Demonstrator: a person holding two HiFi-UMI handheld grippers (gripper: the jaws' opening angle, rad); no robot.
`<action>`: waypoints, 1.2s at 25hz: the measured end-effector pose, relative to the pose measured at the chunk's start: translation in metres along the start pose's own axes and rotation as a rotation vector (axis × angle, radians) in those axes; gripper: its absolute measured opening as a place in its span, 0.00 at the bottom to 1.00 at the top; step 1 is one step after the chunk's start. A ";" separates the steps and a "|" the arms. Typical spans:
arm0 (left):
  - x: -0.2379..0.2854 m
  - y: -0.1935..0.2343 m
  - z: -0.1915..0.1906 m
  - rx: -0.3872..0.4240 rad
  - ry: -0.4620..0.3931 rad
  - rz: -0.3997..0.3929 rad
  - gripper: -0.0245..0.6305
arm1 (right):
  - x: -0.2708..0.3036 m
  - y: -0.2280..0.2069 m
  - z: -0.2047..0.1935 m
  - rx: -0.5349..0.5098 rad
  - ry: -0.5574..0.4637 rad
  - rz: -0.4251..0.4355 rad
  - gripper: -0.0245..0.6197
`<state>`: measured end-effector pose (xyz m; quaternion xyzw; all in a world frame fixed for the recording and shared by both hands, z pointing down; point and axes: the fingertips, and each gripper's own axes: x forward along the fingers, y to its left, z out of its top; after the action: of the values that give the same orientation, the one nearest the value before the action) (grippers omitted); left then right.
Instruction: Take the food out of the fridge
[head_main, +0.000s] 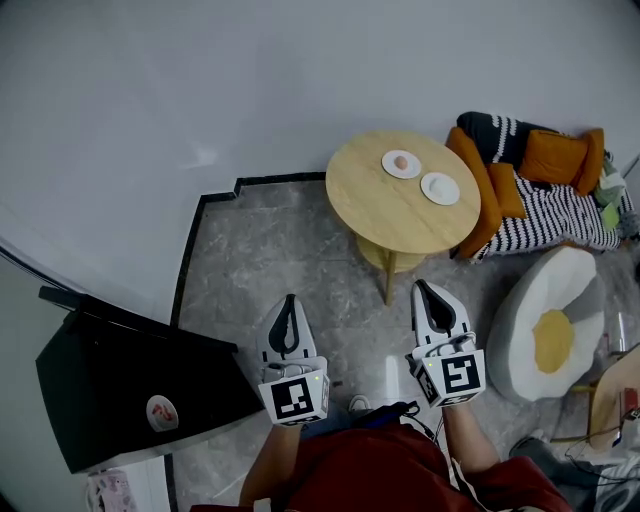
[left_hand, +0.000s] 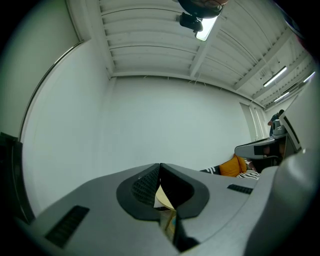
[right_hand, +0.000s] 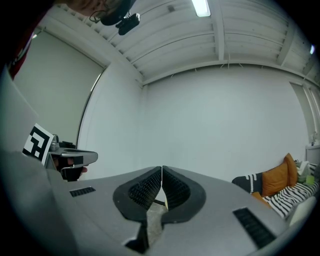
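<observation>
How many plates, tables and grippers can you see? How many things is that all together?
plates: 2
table: 1
hand-held grippers: 2
Total: 5

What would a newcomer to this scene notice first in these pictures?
A round light-wood table stands at the centre of the head view, with two small white plates on it, one bearing a small pinkish item. Lower right of it, a white cushion shaped like a fried egg lies on the floor. Near the bottom, the left gripper and right gripper are shut and empty.
</observation>
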<state>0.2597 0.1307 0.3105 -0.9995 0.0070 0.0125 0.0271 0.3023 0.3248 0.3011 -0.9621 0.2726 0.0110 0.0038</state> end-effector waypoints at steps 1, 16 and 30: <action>0.003 0.002 -0.001 0.000 0.000 0.001 0.06 | 0.003 0.000 -0.003 -0.007 0.014 0.002 0.07; 0.062 0.049 -0.005 -0.008 -0.005 0.005 0.06 | 0.078 0.011 -0.003 -0.009 0.017 0.010 0.07; 0.101 0.146 -0.001 -0.039 -0.033 0.105 0.06 | 0.182 0.068 -0.002 -0.030 0.047 0.101 0.07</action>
<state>0.3582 -0.0168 0.3007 -0.9978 0.0588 0.0305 0.0068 0.4212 0.1711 0.2988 -0.9470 0.3207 -0.0075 -0.0176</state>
